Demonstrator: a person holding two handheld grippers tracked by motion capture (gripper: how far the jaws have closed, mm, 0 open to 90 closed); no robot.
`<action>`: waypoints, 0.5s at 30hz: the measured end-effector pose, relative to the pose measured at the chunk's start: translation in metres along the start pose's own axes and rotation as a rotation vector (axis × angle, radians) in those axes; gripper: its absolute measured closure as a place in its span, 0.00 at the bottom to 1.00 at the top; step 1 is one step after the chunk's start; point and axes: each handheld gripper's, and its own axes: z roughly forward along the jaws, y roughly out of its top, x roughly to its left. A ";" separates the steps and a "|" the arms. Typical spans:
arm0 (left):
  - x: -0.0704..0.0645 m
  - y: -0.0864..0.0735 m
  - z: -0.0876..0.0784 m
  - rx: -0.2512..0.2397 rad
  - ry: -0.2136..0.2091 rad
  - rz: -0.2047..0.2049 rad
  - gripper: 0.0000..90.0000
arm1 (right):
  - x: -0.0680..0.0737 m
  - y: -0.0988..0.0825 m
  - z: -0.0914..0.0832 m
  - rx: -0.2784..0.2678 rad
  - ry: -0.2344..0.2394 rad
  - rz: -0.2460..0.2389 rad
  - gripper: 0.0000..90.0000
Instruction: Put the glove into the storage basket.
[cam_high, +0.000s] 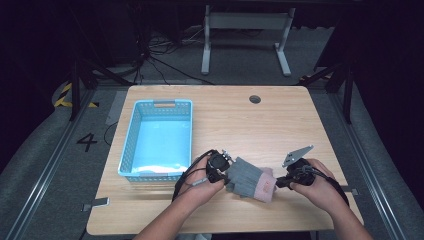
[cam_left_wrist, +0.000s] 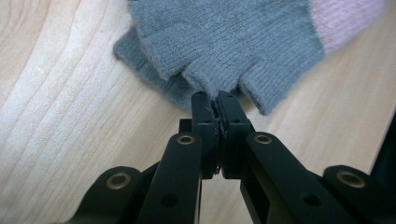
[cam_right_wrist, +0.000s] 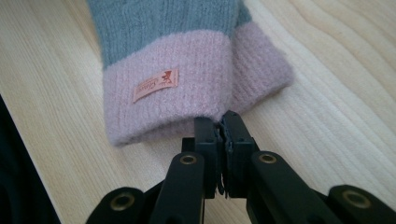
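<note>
A grey knitted fingerless glove (cam_high: 246, 175) with a pink cuff (cam_right_wrist: 177, 93) lies on the wooden table (cam_high: 240, 125), near its front edge. A second glove of the same kind peeks out beneath it (cam_left_wrist: 135, 53). My left gripper (cam_high: 227, 175) comes in from the left; in the left gripper view its jaws (cam_left_wrist: 215, 100) are shut on one finger stub of the top glove (cam_left_wrist: 224, 37). From the right, my right gripper (cam_high: 276, 184) pinches the cuff's open edge, its jaws (cam_right_wrist: 223, 122) pressed together on the pink knit. A small orange label (cam_right_wrist: 155, 85) sits on the cuff.
A light blue plastic basket (cam_high: 131, 145) stands on the left half of the table, just beyond my left hand. A round cable hole (cam_high: 255, 99) lies near the far edge. On the floor behind the table stands a white desk frame (cam_high: 245, 35) with cables.
</note>
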 end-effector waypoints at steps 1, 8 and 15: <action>-0.001 0.000 -0.002 -0.003 -0.003 0.003 0.97 | 0.000 0.000 -0.002 -0.005 -0.002 0.002 0.97; -0.012 -0.003 -0.012 -0.020 -0.013 0.014 0.97 | -0.005 0.004 -0.015 -0.057 -0.009 0.016 0.97; -0.017 -0.006 -0.015 -0.029 -0.009 0.007 0.97 | -0.011 0.010 -0.015 -0.083 -0.020 0.017 0.97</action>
